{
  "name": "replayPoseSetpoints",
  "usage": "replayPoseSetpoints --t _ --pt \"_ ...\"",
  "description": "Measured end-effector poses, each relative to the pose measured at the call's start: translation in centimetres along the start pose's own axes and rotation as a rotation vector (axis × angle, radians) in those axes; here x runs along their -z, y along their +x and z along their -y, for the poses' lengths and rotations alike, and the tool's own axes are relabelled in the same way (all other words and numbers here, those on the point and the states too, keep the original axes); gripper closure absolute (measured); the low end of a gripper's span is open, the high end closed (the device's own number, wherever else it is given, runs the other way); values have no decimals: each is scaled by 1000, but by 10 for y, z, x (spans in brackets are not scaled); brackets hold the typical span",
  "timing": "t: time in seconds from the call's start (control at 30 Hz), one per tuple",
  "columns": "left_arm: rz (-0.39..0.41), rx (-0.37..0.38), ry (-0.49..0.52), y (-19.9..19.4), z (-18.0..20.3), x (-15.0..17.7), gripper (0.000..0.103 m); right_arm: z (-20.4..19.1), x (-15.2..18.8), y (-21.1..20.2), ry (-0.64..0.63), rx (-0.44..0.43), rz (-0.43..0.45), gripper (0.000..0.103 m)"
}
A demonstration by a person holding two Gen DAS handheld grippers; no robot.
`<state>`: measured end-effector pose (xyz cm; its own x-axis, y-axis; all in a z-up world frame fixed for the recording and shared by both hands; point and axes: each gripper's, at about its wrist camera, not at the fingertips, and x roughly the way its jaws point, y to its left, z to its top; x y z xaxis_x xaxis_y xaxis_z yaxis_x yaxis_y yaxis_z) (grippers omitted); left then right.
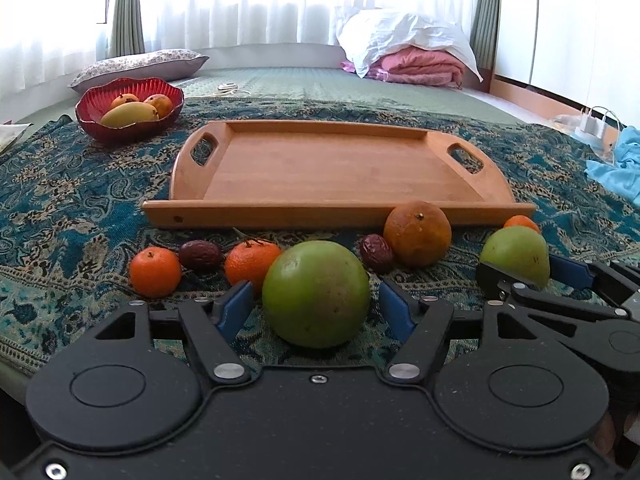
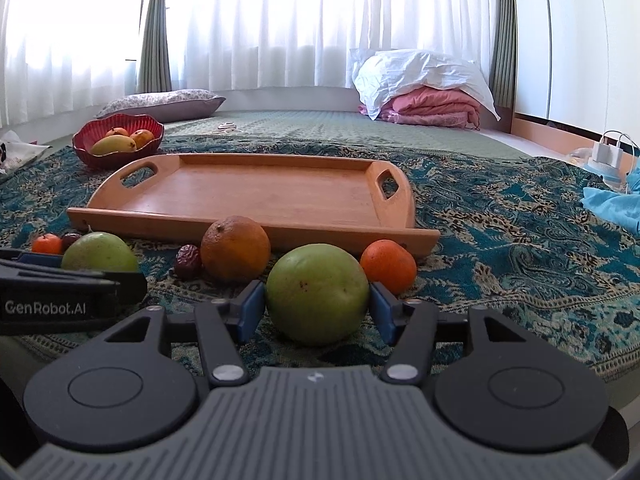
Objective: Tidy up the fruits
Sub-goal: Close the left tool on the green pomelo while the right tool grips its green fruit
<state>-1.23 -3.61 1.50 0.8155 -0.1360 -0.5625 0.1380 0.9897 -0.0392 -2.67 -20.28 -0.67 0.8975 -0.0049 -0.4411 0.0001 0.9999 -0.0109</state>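
My left tongs (image 1: 316, 306) sit low, tilted down, jaws spread with clear gaps either side of a smooth green apple (image 1: 316, 294) between them. My right tongs (image 2: 316, 306) angle down too, blue pads touching a second green apple (image 2: 317, 294), gripping it. Both rest on a teal patterned cloth (image 2: 500, 240). Beyond the fingertips lies a bare wooden tray (image 1: 328, 168); curtains glow behind.

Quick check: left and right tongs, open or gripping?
Left tongs: open, astride a green fruit.
Right tongs: pads touching the other green fruit.
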Motion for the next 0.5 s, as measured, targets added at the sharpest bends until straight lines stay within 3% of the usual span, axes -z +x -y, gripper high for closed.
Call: replayPoseSetpoints --t 0.2,0.27,0.5 --pt "-2 0 -5 4 2 0 38 0 1 8 14 -8 -13 42" --pt "-2 -3 -3 4 2 0 47 1 2 9 19 -9 -13 42" --pt "1 -21 13 2 5 0 48 0 2 10 18 -8 0 44"
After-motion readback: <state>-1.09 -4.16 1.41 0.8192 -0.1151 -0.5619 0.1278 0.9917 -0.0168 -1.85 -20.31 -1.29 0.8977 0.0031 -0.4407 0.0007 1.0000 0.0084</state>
